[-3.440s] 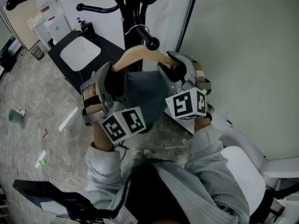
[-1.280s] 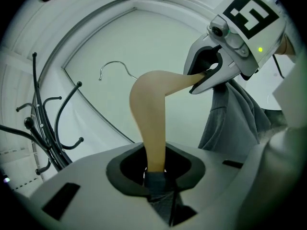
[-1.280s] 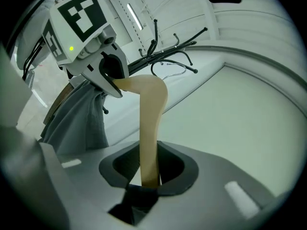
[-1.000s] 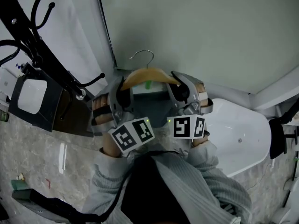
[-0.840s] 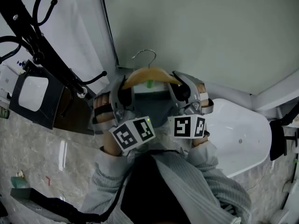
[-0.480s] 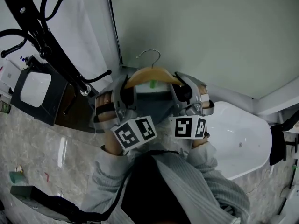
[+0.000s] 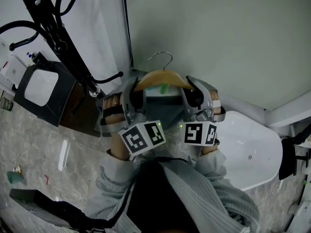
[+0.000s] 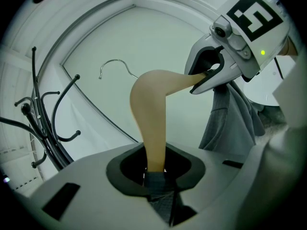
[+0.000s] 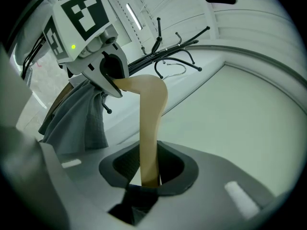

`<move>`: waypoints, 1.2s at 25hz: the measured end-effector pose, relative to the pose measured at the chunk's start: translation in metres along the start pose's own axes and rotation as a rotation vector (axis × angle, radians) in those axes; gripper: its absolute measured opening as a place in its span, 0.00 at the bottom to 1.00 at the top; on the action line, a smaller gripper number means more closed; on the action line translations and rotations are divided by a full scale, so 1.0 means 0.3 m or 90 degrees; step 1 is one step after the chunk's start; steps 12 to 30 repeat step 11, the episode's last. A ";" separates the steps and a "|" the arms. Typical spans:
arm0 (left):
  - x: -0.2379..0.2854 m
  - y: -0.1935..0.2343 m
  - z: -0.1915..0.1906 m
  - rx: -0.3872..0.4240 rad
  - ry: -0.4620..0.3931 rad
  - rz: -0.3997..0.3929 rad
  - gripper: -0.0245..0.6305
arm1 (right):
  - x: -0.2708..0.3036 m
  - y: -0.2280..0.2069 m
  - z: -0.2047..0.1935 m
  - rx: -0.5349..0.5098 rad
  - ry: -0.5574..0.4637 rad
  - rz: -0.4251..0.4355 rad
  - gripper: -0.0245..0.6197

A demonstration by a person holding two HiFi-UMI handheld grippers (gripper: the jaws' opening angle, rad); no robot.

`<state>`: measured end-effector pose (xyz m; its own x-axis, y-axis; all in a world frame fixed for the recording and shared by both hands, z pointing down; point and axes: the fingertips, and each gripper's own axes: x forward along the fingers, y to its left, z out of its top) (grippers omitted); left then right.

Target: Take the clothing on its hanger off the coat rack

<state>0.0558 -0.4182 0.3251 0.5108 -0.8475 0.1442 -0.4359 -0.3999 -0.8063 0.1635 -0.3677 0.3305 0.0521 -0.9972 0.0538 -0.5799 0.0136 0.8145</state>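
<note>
L tool point(image 8: 154, 174), R tool point(image 9: 148, 180) clamp wood hanger point(image 7: 160, 77) w/ grey garment point(image 7: 167, 112).

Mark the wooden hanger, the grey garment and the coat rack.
wooden hanger point(image 7: 163, 75), head view, top of its arch.
grey garment point(image 8: 230, 123), left gripper view, middle of the hanging fabric.
coat rack point(image 7: 55, 30), head view, its black pole.
</note>
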 end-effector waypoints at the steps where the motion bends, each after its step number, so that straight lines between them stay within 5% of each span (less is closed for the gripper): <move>1: -0.001 0.002 -0.003 -0.001 -0.001 0.001 0.16 | 0.002 0.000 0.004 -0.002 -0.002 -0.002 0.17; 30: 0.006 -0.046 0.043 -0.005 -0.036 -0.033 0.16 | -0.053 -0.022 -0.035 -0.007 0.036 -0.030 0.17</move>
